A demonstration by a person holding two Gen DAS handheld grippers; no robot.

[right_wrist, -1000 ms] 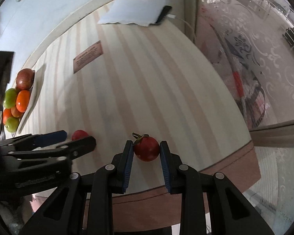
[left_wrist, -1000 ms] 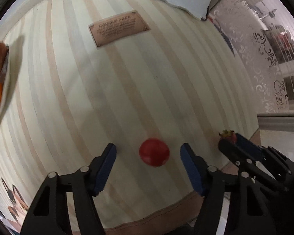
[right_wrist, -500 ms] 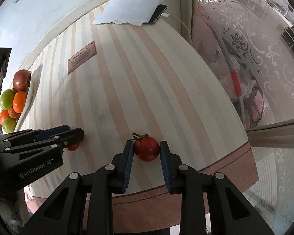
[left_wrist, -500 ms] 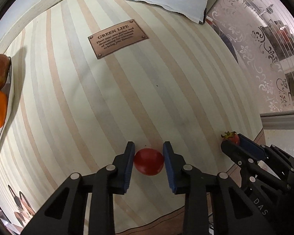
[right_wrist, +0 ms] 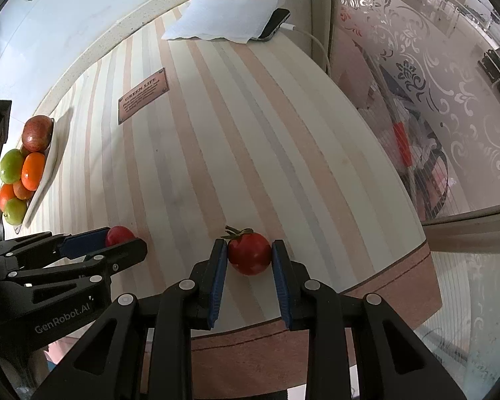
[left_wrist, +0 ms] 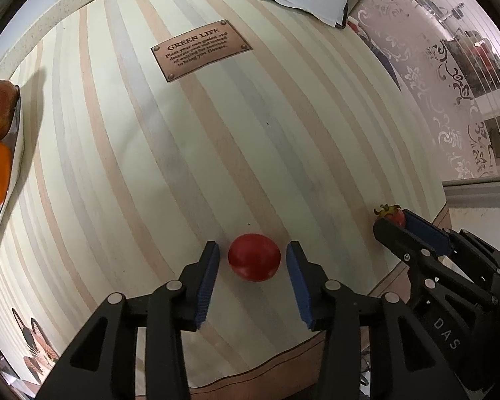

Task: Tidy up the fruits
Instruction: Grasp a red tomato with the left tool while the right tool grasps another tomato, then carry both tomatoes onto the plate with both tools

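On the striped bench, the right gripper clamps a stemmed tomato; the left gripper's fingers stand open around a red fruit, a fruit plate far left.

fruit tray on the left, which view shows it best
The right wrist view: the white tray shows with its apple, oranges and green fruits. The left wrist view catches only the tray's edge, fruit cropped at the frame border.

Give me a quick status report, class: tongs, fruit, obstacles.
Left tongs open, straddling smooth red fruit, gaps both sides. Right tongs shut on stemmed tomato. Striped table bare toward fruit tray.
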